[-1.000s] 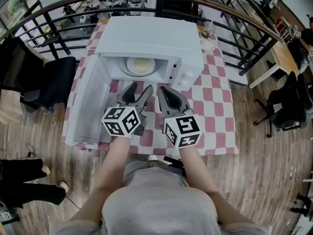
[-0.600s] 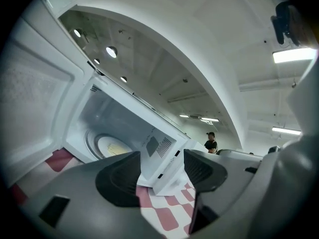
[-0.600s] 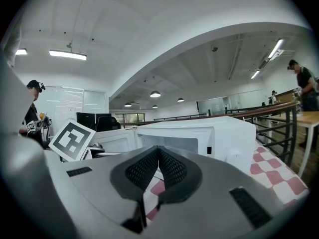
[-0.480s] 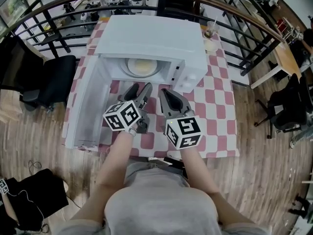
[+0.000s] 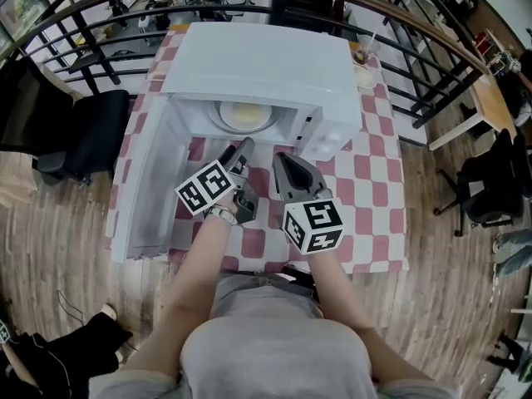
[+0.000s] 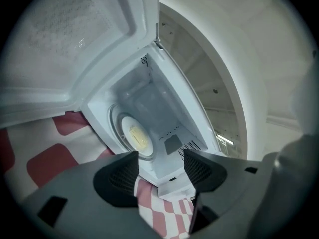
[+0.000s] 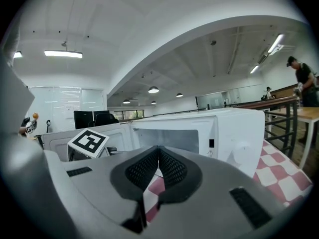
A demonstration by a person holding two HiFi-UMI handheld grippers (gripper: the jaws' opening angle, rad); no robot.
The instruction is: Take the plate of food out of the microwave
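One microwave (image 5: 258, 61), one plate of food (image 5: 243, 115), one checked tabletop (image 5: 370, 177), one glass (image 5: 363, 54), and two grippers: a left gripper (image 5: 237, 150) and a right gripper (image 5: 280, 160).

Microwave (image 7: 239, 133): carrying a small warning-triangle sticker (image 7: 210, 153) on its front; wording too small to read.
Left cube (image 5: 205, 191), right cube (image 5: 314, 225): showing black-and-white square codes, no letters.

I have the microwave (image 5: 266, 65) mouth open straight ahead, with bare counter (image 5: 366, 191) leading to the plate (image 5: 243, 116) inside. Its door (image 5: 145, 185), swung wide on my left, walls that side; the control panel (image 5: 326, 135) bounds the right.
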